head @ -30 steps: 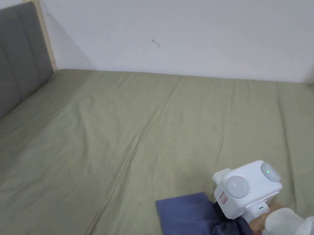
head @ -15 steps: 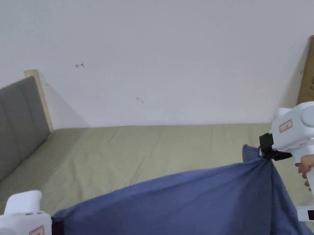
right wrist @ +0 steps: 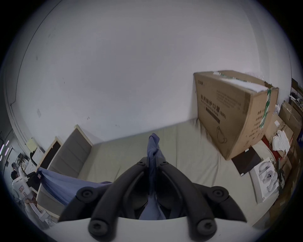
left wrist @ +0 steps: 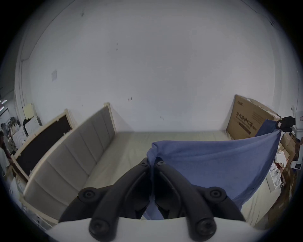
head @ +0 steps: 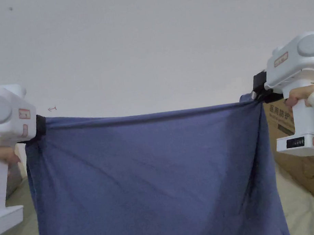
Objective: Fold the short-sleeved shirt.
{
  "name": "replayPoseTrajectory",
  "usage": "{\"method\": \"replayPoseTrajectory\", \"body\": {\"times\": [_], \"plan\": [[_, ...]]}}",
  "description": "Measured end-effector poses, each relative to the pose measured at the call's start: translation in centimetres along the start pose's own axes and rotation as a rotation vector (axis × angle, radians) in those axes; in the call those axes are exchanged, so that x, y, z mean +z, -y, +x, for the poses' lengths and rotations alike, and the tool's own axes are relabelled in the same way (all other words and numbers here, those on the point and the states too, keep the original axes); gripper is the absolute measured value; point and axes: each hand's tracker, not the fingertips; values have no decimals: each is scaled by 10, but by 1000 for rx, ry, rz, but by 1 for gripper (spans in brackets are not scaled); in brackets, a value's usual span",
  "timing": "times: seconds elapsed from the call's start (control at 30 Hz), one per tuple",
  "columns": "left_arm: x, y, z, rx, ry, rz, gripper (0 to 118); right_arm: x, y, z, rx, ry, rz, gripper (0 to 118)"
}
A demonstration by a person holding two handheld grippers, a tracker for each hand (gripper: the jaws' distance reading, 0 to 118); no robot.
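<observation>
A blue short-sleeved shirt (head: 151, 178) hangs stretched wide in the air in front of me, its top edge taut between both grippers. My left gripper (head: 39, 125) is shut on the shirt's left top corner, and in the left gripper view (left wrist: 152, 163) blue cloth (left wrist: 213, 167) is pinched between its black jaws. My right gripper (head: 256, 95) is shut on the right top corner; in the right gripper view (right wrist: 152, 161) a bunch of cloth (right wrist: 153, 147) sticks up out of the closed jaws. The shirt's lower part runs out of the head view.
Below lies a bed with an olive-green sheet (left wrist: 131, 147) and a grey padded headboard (left wrist: 73, 155) on the left. A big cardboard box (right wrist: 232, 114) stands on the bed's right end against the white wall. More boxes and white items (right wrist: 278, 140) crowd the far right.
Both grippers have risen from near the bed to head height, lifting the shirt off the sheet and spreading it into a taut hanging panel. The head camera has tilted upward.
</observation>
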Motion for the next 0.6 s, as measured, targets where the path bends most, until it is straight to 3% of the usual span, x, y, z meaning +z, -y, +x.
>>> {"method": "replayPoseTrajectory", "body": {"times": [0.4,0.5,0.6], "plan": [[12,-81,-1,-37,-28,134,2,59,-73,-37,24,-11,164,7],[-2,-76,0,-33,-30,143,2,47,-69,-41,86,30,154,7],[-30,-58,5,-29,-31,94,2,16,-55,-32,68,34,117,7]]}}
